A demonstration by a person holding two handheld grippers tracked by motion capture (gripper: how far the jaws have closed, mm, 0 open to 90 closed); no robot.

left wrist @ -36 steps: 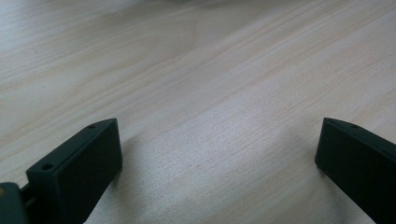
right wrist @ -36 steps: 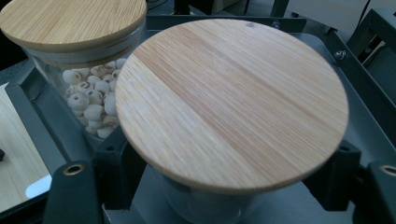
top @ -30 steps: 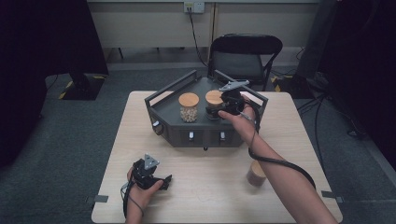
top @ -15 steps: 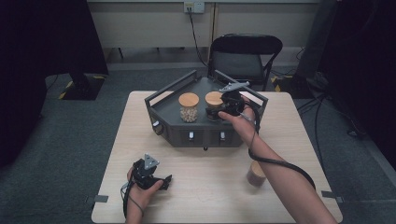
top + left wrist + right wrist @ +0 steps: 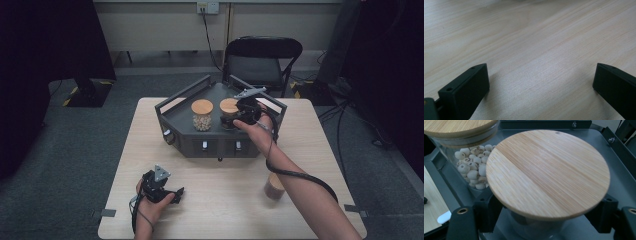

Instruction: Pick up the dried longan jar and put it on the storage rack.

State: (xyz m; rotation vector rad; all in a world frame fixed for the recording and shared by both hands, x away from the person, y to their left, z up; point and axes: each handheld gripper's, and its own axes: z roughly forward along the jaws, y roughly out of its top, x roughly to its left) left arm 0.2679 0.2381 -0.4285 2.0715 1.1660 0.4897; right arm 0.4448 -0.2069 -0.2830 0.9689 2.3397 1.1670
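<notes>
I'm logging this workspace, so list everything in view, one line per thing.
Table: one, light wood, centre of the room.
Tray rack: one, dark grey, far half of the table.
Jar of pale beads: one, clear with a wooden lid, left in the rack.
Jar at the right gripper: one, wooden lid, right in the rack.
Third jar: one, brownish, on the table near the right forearm.
Folding chair: one, black, behind the table.
Left gripper: black, jaws apart over bare table.
Right gripper: black, jaws beside the jar under its lid, just opening.
</notes>
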